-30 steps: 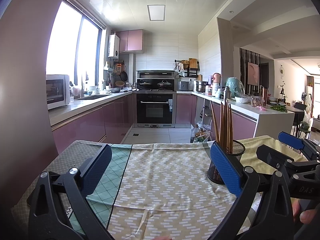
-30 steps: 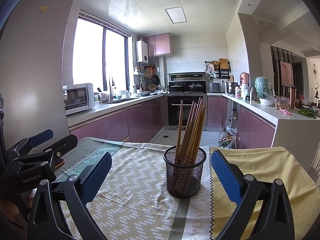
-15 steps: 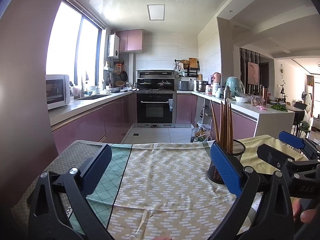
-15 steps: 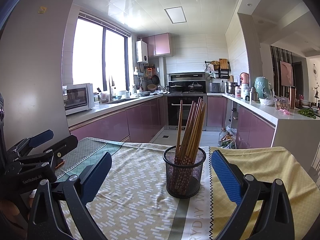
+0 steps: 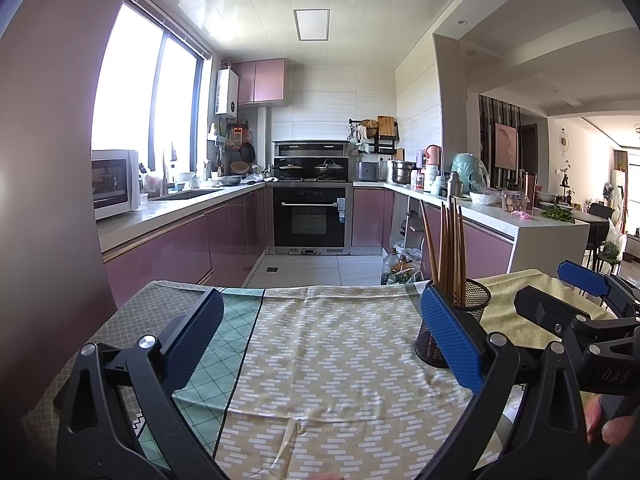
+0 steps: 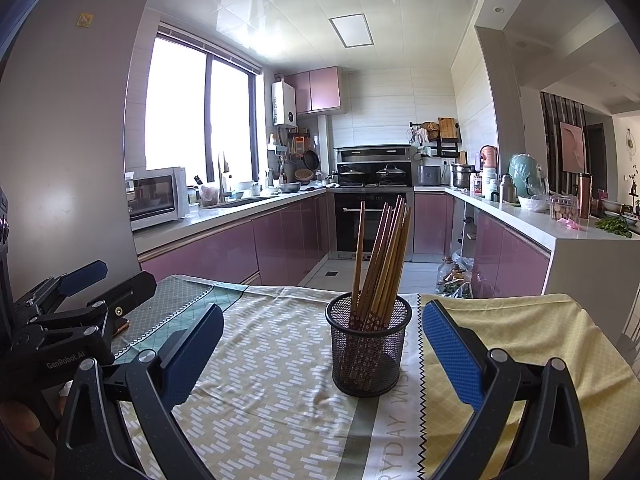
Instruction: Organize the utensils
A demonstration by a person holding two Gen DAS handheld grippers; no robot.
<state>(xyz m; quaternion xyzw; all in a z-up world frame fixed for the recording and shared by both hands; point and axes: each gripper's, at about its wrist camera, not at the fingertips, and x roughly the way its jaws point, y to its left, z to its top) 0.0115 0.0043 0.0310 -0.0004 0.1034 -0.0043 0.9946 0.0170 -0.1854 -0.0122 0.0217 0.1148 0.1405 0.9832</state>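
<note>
A black mesh holder (image 6: 367, 350) stands on the cloth-covered table (image 6: 272, 364), and several brown chopsticks (image 6: 384, 256) lean upright inside it. My right gripper (image 6: 322, 350) is open, its blue pads wide apart just short of the holder, nothing between them. My left gripper (image 5: 320, 338) is open too and empty, over the middle of the table; in its view the mesh holder (image 5: 476, 300) with the chopsticks (image 5: 448, 252) shows partly behind its right blue pad. Each view shows the other gripper at its edge.
Patterned cloths cover the table, green-checked (image 5: 224, 344) at the left and yellow (image 6: 520, 344) at the right. Beyond its far edge lies a kitchen floor (image 5: 304, 266), with purple cabinets (image 5: 180, 248), an oven (image 5: 309, 216) and a white counter (image 6: 576, 248). A hand (image 5: 608, 424) shows at lower right.
</note>
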